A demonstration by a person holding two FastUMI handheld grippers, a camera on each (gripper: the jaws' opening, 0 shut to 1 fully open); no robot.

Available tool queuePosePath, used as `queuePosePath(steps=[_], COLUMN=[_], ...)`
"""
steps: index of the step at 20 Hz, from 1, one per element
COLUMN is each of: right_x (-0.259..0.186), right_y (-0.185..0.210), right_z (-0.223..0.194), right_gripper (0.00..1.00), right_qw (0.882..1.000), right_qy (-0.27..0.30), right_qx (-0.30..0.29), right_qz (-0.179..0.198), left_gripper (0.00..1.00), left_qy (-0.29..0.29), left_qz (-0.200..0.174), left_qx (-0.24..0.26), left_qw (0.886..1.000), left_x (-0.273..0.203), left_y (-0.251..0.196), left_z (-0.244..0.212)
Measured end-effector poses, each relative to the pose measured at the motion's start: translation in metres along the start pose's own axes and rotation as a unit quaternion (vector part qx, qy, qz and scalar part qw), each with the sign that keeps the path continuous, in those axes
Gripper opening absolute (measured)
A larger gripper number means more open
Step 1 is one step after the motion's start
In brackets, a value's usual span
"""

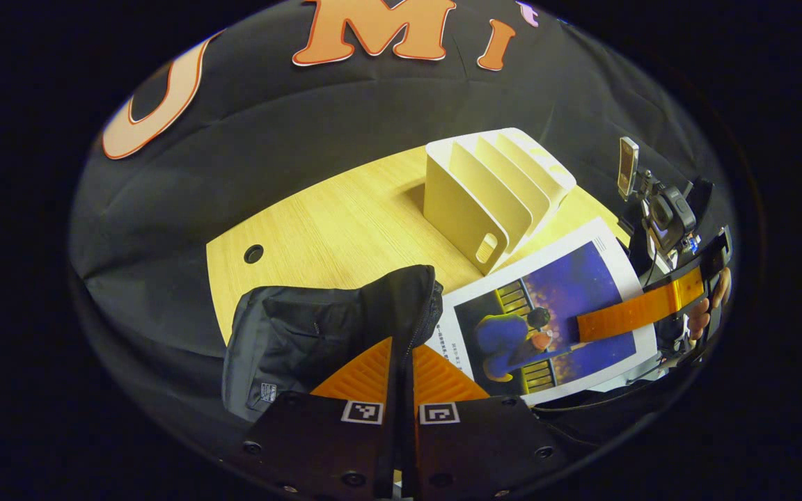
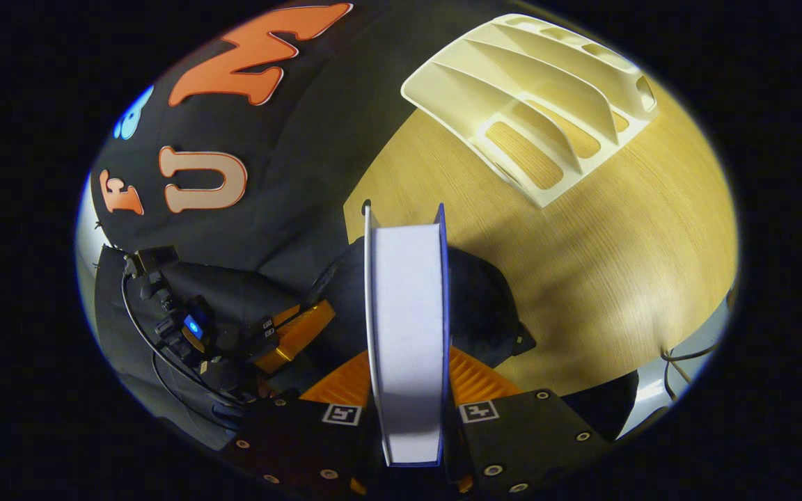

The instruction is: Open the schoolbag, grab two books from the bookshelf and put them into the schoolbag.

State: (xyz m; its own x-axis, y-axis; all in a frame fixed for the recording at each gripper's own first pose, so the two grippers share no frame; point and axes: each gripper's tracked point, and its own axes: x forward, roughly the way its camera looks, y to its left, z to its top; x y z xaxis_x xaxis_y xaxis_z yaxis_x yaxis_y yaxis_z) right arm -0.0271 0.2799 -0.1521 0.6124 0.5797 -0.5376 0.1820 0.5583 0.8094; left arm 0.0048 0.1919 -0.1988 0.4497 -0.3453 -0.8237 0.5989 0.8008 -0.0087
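Note:
The black schoolbag [image 1: 303, 334] stands on the wooden table [image 1: 345, 223]. My left gripper [image 1: 401, 351] is shut on the bag's zippered top edge, which rises between its fingers. To the right, a book [image 1: 547, 313] with a blue picture cover and a white border hangs tilted beside the bag, with my right gripper [image 1: 589, 325] shut on it. In the right gripper view the book [image 2: 408, 327] stands edge-on between my right gripper's [image 2: 408, 365] fingers, above the schoolbag [image 2: 488, 306]. My left gripper [image 2: 303, 327] shows at the bag's left side. The white bookshelf [image 1: 491, 195] holds no books.
The bookshelf [image 2: 533, 104] with several slots stands on the table [image 2: 617, 264] beyond the bag. A round cable hole [image 1: 253, 253] sits near the table's left edge. Cables [image 2: 679, 362] hang off the table's right edge. A hand [image 1: 711, 306] holds the right gripper.

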Motion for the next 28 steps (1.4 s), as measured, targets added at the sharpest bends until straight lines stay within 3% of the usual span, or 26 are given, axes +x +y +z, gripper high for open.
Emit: queuePosePath(steps=[3,6,16,25,26,28], right_x=[0.025,0.046,0.131,0.187,0.191,0.196], right_y=[0.011,0.008,0.023,0.031,0.029,0.016], right_z=[0.001,-0.001,-0.013,-0.009,-0.009,-0.009], right_gripper=[0.36,0.36,0.36,0.37,0.37,0.55], right_qw=[0.999,0.999,0.994,0.990,0.991,0.996], right_qy=[0.008,0.008,-0.006,-0.005,-0.006,-0.006], right_qx=[0.004,0.001,0.038,0.049,0.048,0.040], right_qz=[0.031,0.032,0.100,0.130,0.124,0.083], left_gripper=[0.05,0.05,0.05,0.05,0.05,0.05], left_qy=[0.001,-0.002,-0.011,-0.007,-0.007,-0.011], left_qz=[0.000,-0.001,-0.022,-0.049,-0.050,-0.054], left_qx=[0.002,0.004,0.026,0.019,0.016,0.011], left_qw=[1.000,1.000,0.999,0.999,0.999,0.998], left_x=[0.000,-0.001,-0.004,0.004,0.008,0.009], left_y=[0.000,0.000,-0.023,-0.044,-0.043,-0.043], left_z=[0.001,0.004,0.017,0.012,0.010,0.009])
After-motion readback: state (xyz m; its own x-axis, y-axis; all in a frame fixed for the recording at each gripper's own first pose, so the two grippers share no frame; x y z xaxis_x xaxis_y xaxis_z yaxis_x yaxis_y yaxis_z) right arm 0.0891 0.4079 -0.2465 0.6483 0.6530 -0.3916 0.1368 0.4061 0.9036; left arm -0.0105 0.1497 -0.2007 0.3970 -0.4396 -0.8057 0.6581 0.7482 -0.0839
